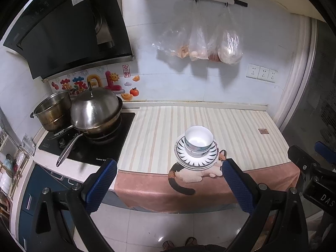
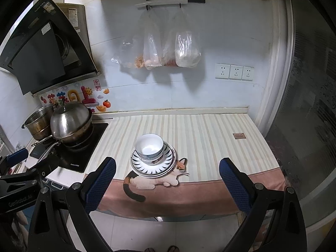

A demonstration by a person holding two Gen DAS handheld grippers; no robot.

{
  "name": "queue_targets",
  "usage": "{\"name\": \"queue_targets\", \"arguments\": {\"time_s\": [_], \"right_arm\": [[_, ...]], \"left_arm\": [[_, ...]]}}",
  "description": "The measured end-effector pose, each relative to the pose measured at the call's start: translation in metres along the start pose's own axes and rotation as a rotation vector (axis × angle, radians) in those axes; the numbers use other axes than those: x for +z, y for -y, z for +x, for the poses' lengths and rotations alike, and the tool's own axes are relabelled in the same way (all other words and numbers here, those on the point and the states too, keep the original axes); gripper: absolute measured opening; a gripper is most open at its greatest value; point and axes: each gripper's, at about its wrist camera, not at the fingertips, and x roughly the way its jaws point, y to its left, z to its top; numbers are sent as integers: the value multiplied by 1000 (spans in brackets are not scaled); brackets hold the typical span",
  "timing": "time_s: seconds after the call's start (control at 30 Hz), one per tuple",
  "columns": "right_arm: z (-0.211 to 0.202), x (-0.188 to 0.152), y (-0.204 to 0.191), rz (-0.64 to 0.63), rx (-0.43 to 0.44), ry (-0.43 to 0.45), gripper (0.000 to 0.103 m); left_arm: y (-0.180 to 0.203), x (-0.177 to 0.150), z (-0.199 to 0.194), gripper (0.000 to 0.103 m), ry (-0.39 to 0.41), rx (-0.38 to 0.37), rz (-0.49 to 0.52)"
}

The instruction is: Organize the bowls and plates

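Item: nested bowls (image 2: 149, 150) stacked on a pile of plates (image 2: 152, 166), near edge of the striped counter cloth (image 2: 210, 142), right of the stove (image 1: 88, 145). Left gripper (image 1: 169, 183) and right gripper (image 2: 167, 181): jaws spread wide, empty, held back off the counter. Stage, by appearance: stacking complete or not yet undone. Next move would call for approaching the stack squarely.

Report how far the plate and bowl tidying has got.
Done, by the look of it: the bowls sit nested on the stacked plates, one pile on the striped cloth near the counter's front edge. In hand: nothing; the left gripper and right gripper are both open and held back from the pile. Left: no loose dishes show; possibly only moving the pile elsewhere.
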Motion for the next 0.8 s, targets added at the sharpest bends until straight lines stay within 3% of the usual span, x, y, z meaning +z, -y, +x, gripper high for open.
{"name": "queue_targets", "arguments": {"time_s": [0.8], "right_arm": [[5, -10, -1, 12, -5, -31, 101]], "left_arm": [[1, -5, 6, 103, -34, -5, -2]]}}
